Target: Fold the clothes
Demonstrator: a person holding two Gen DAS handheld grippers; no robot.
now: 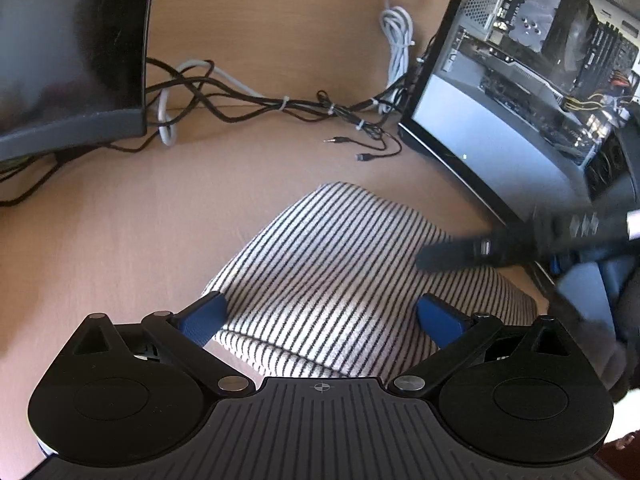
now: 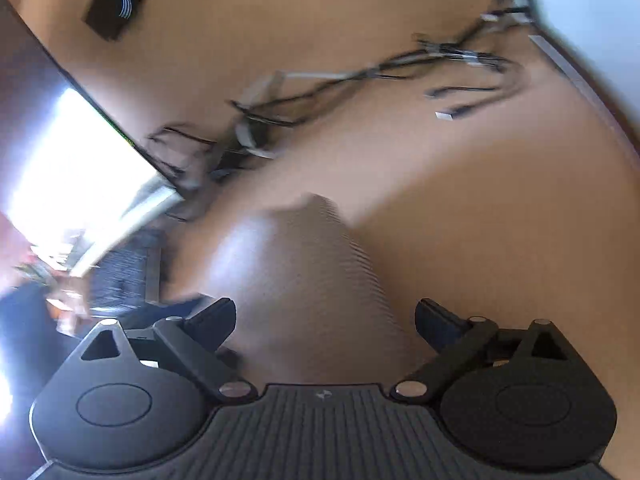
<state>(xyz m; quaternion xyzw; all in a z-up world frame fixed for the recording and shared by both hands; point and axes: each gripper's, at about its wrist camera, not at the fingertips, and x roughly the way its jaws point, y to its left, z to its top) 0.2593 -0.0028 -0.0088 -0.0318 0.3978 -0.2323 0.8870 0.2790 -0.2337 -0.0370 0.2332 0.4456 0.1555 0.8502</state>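
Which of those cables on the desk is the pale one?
The coiled white cable hanging by the computer case; the bundled cables along the desk are black.

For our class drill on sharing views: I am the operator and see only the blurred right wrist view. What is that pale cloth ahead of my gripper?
Observer: The left wrist view shows a striped garment, black on white, lying folded on the desk.
Operator: Where is the left gripper?
Observer: The left gripper is open, with its blue fingers on either side of the garment's near part.
Operator: And mine?
Observer: The right gripper shows there, blurred, at the garment's right edge.
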